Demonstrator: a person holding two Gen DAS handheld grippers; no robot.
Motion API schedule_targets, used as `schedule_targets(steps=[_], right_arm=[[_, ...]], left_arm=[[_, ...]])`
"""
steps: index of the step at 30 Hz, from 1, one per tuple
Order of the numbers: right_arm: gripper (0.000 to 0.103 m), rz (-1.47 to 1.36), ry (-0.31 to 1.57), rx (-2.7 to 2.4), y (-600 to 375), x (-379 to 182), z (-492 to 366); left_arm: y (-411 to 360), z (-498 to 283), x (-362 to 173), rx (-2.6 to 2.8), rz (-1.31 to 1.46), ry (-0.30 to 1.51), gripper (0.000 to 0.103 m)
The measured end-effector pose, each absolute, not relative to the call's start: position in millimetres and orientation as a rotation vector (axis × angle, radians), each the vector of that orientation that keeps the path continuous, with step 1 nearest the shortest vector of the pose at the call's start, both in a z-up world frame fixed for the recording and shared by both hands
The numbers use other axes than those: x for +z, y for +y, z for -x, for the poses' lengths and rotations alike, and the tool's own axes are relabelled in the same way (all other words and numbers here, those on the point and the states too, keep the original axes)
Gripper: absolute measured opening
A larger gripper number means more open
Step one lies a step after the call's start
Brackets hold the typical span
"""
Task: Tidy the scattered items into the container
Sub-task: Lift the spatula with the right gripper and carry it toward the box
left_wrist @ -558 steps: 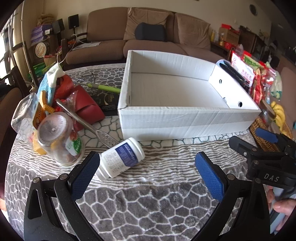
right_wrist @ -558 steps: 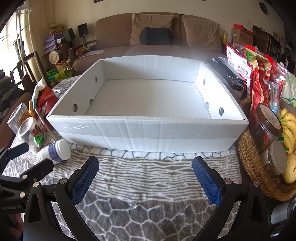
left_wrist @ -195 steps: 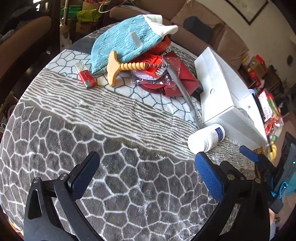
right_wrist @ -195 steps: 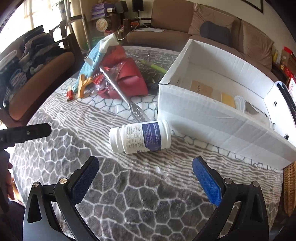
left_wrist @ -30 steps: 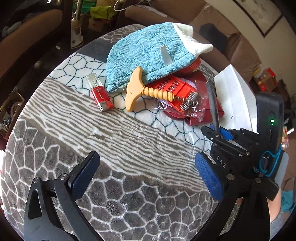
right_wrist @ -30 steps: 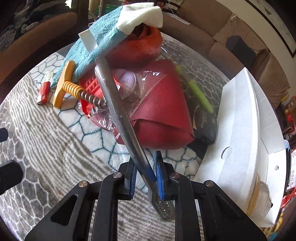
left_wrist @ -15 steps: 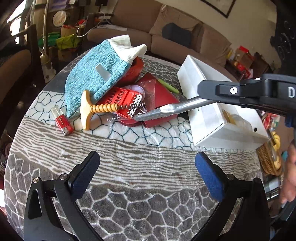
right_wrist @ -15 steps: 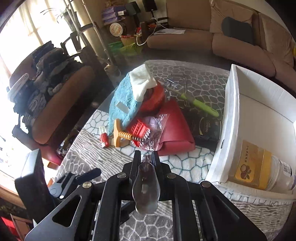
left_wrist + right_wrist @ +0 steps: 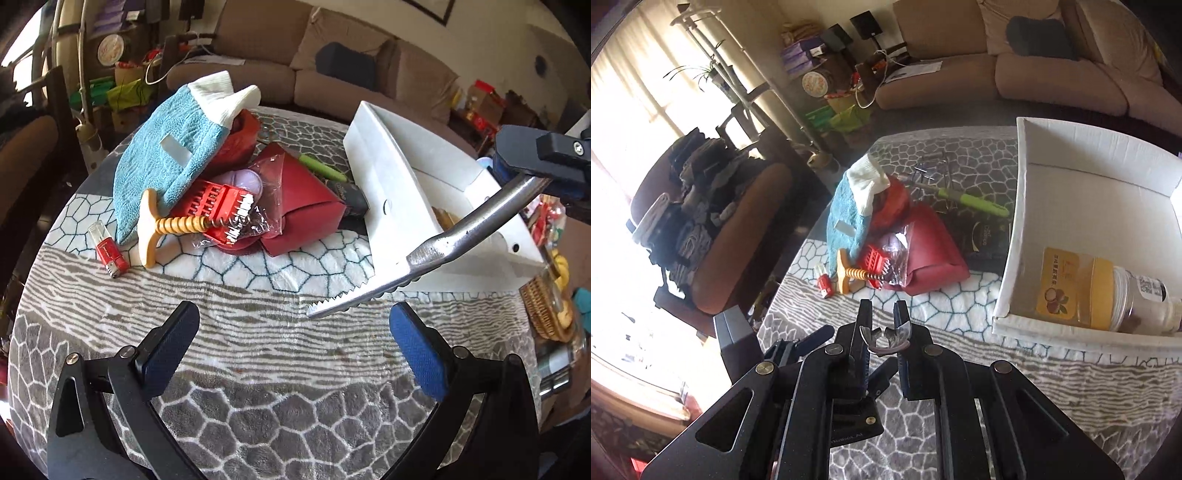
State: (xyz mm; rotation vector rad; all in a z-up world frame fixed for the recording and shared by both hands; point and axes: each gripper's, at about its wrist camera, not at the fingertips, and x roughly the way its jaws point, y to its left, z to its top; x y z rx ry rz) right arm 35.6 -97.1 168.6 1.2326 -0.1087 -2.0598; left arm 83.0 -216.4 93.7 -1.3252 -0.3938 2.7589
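My right gripper (image 9: 882, 317) is shut on a long metal utensil (image 9: 436, 254) with a toothed tip. It holds the utensil in the air, and only the handle's end (image 9: 884, 338) shows between the pads. In the left wrist view the right gripper (image 9: 524, 173) hangs at the upper right, and the utensil slants down across the near corner of the white box (image 9: 388, 177). My left gripper (image 9: 295, 347) is open over the patterned cloth with nothing between its fingers. The box (image 9: 1012, 236) holds a yellow-labelled jar (image 9: 1071, 288).
Left of the box lies a pile: a blue towel (image 9: 166, 147), a wooden-handled red brush (image 9: 177, 225), a red pouch (image 9: 306, 206), a green-handled tool (image 9: 321, 168) and a red lighter (image 9: 109, 254). A wicker basket (image 9: 546, 314) sits at the table's right edge.
The right gripper has risen with the utensil and rolled. In the left wrist view the utensil's tip has swung right, from the pile to the box's near corner. The left gripper shifted.
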Motion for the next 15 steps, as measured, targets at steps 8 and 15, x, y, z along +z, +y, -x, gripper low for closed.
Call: schedule_targets(steps=[8, 15], right_arm=[[0.011, -1.230, -0.237, -2.047, -53.1, 185.7, -28.9], [0.011, -1.213, -0.387, -2.017, -6.4, 198.1, -20.2]], left_arm=[[-207.3, -65.6, 99.4, 2.696, 1.318, -0.469, 0.101], [-173.5, -42.9, 140.3, 2.756, 1.277, -0.186, 0.100]])
